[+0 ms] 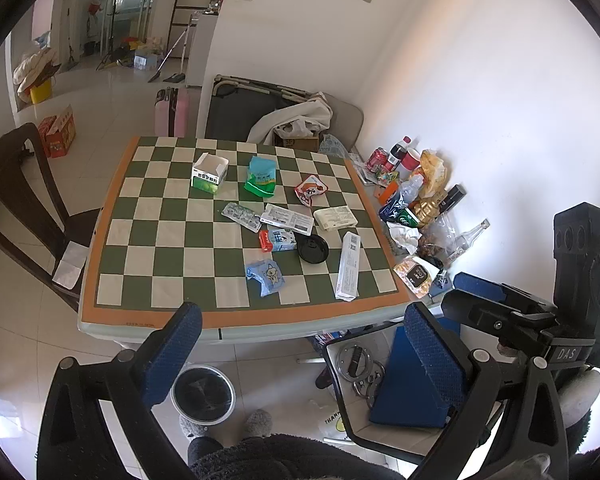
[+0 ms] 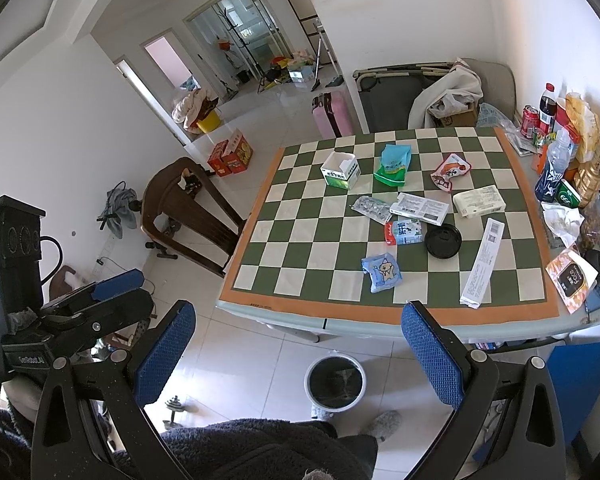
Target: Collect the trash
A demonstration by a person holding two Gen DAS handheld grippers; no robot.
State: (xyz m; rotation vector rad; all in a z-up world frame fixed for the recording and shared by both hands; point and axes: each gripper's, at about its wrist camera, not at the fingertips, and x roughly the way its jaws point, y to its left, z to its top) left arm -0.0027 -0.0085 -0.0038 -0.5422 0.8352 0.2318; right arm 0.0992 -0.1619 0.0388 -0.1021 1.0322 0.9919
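Green and cream checks cover the counter [image 1: 168, 308] in the left wrist view, framed by an orange border. Trash is scattered over its middle: an open white-and-green box [image 1: 209, 172] far left, a teal and green pouch [image 1: 261, 176] beside it, a red-and-white wrapper [image 1: 310, 191] to the right, a blister pack [image 1: 241, 216], a flat white carton [image 1: 287, 219], a small milk carton [image 1: 278, 240] next to a black lid [image 1: 313, 249], a blue cat-print packet [image 1: 265, 277] nearer, and a long white box [image 1: 349, 266] at the right. Bottles, cans and bags [image 1: 414, 196] crowd the right edge by the wall. The left claw [image 1: 300, 350] hangs wide, empty, short of the near edge. A round bin [image 1: 203, 394] stands on the floor below. The right claw's blue-padded body [image 1: 500, 304] shows at the right.

From the right wrist view, the same litter lies on the checked counter [image 2: 300, 312]: the cat packet [image 2: 382, 273] and long white box [image 2: 482, 266] nearest, the black lid [image 2: 443, 241] between them and farther. The right claw [image 2: 298, 350] is spread wide, holding nothing, above the floor before the near edge. The bin [image 2: 335, 386] sits between its fingers on the tiles. A dark wooden chair [image 2: 188, 216] stands left of the counter.
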